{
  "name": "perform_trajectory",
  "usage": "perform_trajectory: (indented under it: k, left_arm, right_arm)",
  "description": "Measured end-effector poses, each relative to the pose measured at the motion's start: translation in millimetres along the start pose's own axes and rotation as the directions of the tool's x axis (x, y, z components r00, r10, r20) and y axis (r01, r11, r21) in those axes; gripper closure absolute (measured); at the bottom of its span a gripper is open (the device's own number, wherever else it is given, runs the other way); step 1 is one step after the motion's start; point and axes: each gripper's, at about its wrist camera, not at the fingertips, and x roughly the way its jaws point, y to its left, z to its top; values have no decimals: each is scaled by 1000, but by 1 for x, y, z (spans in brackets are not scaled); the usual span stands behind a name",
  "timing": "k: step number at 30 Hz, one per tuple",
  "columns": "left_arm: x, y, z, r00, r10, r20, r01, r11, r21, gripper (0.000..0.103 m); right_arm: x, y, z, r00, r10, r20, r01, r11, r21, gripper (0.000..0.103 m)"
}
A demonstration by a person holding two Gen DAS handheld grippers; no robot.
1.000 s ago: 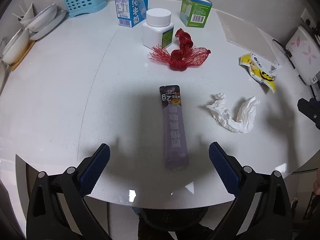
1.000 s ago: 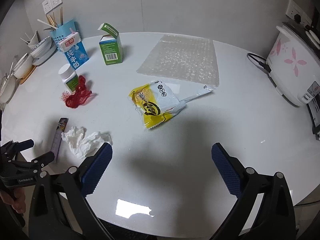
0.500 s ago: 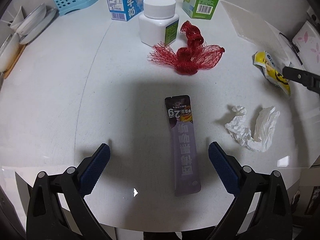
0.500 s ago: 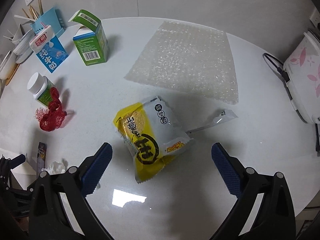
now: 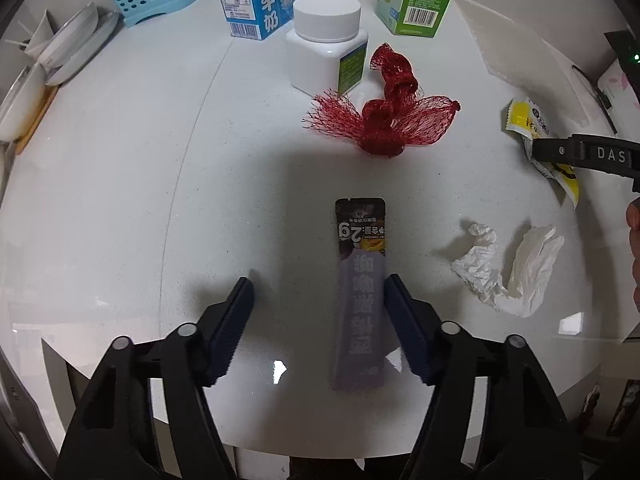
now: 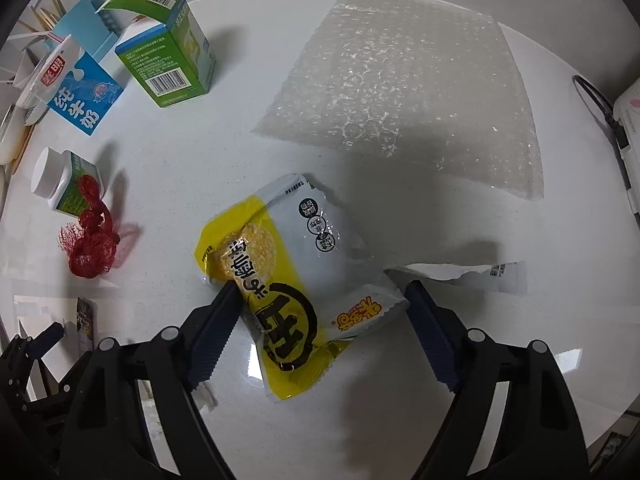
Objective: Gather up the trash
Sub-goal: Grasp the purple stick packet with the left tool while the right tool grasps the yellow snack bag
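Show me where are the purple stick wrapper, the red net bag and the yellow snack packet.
purple stick wrapper (image 5: 361, 292): left wrist view, on its middle.
red net bag (image 5: 386, 120): left wrist view, on its bunched centre.
yellow snack packet (image 6: 296, 276): right wrist view, on its printed front.

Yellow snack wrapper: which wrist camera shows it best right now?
The right wrist view: the yellow snack wrapper lies whole and central between the right gripper fingers. The left wrist view catches only a sliver at the right edge, partly hidden behind a black gripper finger.
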Motion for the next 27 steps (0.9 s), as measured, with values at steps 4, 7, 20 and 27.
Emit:
perform_trajectory:
  k: [4, 7, 20, 27]
  left_arm:
    - [-3, -6, 4, 1000, -17, -16, 17, 1000, -3, 69]
    - [-5, -7, 5, 1000, -23, -11, 23, 1000, -5, 82]
    - [-9, 3, 3, 998, -60, 25, 61, 998, -12, 89]
    - [-8, 13, 7, 997, -70, 39, 71, 997, -19, 89]
  right_arm:
    - [1, 1, 1, 1000, 0, -1, 0, 1000, 2, 26]
    - [-1, 1, 1, 1000, 8, 5, -8, 1000, 23, 36]
    - [-12, -3, -2, 998, 54, 28, -57, 994, 92, 86]
    - [-27, -3, -14, 995, 36, 89, -45, 994, 99, 87]
